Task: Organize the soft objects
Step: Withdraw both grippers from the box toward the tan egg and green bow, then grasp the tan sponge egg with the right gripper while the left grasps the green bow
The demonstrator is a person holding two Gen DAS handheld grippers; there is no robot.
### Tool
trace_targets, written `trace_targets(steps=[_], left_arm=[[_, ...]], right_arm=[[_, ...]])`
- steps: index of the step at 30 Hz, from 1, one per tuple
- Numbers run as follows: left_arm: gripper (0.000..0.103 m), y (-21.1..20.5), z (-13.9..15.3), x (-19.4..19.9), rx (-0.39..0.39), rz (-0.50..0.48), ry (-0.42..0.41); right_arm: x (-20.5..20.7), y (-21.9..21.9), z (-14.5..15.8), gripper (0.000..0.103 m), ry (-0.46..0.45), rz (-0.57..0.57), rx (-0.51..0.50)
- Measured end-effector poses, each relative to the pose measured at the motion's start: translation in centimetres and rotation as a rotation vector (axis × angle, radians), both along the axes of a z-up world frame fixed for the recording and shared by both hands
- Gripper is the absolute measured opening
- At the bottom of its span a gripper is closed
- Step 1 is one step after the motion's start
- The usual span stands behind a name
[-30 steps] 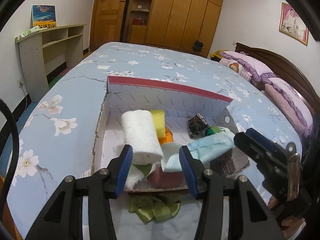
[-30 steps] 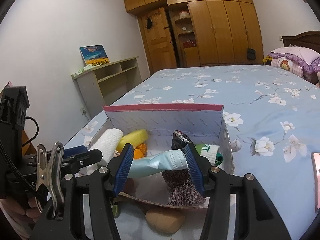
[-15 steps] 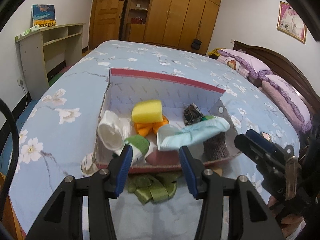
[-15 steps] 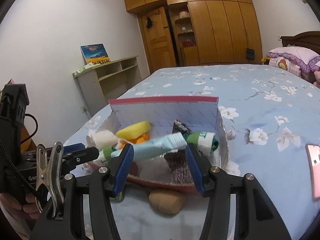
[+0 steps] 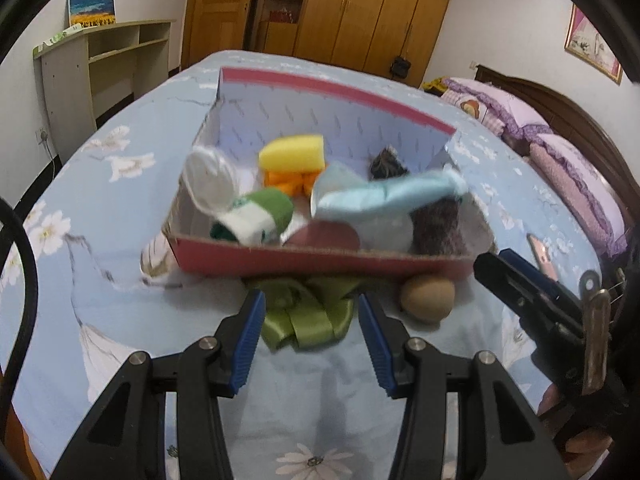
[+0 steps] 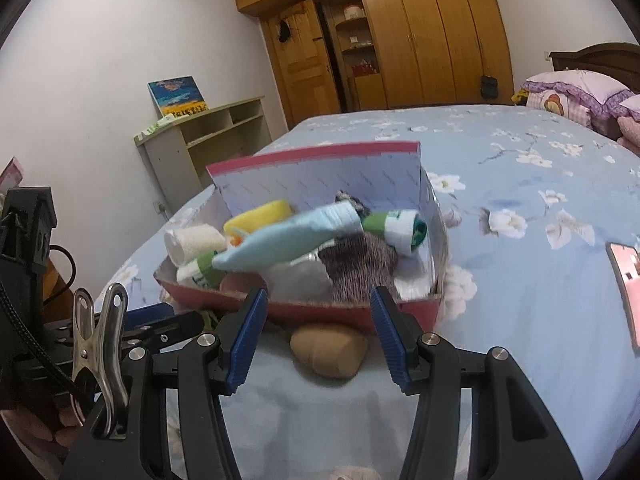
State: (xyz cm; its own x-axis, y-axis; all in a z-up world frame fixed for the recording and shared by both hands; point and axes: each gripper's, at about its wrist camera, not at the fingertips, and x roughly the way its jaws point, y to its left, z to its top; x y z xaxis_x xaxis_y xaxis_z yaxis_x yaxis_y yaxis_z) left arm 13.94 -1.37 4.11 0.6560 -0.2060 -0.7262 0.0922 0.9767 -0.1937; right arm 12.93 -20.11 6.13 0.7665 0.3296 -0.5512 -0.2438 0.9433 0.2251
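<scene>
Box [image 5: 320,264]: a red-edged cardboard box with a white patterned lining is sitting on the bed, its far wall standing taller than its near wall.
Light blue cloth [image 5: 384,196]: a rolled piece is lying across the top of the pile in the box, reaching from the middle toward the right wall (also in the right wrist view [image 6: 280,244]).
White roll [image 5: 210,180]: it is leaning against the left wall of the box.
Yellow sponge [image 5: 292,156]: it is resting toward the far side of the box, on top of something orange.
Green-and-white sock [image 5: 256,216]: rolled, it is lying near the front left of the box, just beside the white roll.
Dark knitted piece [image 5: 438,226]: it is sitting at the near right of the box.
Green ribbon [image 5: 308,312]: it is lying bunched on the bed just outside the near wall of the box.
Tan soft lump [image 6: 328,350]: it is lying on the bed just in front of the box.
Left gripper [image 5: 312,340]: its fingers are standing wide apart and holding nothing, with the ribbon between and just beyond the tips.
Right gripper [image 6: 318,328]: its fingers are spread wide and empty, framing the tan lump.
Bedspread [image 6: 520,280]: blue with white flowers, it is carrying everything.
Pink phone [image 6: 628,292]: it is lying on the bed to the right, well apart from the box.
</scene>
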Motion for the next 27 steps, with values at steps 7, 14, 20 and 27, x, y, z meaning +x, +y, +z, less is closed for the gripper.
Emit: trace_targets(steps=[7,14,20,27], left_arm=[[0.051,-0.4,-1.8,0.4,0.007,0.003,0.029],[0.051,-1.1,-3.1,1.1,0.019,-0.019,0.036],[0.051,-1.6,-3.5,1.8,0.035,-0.019,0.017],[0.051,-1.7,-4.2,2.3,0.044,-0.009,0.004]], right_arm=[[-0.1,-0.7,-1.4,0.055,0.039,-0.023,0.013],[0.2,-0.7,-2.8,0.055,0.075,-0.030,-0.006],[0.6,-0.1,-3.6,0.055,0.093,-0.011,-0.018],[1.5,0.7,-4.6,0.055,0.123,0.000,-0.029]])
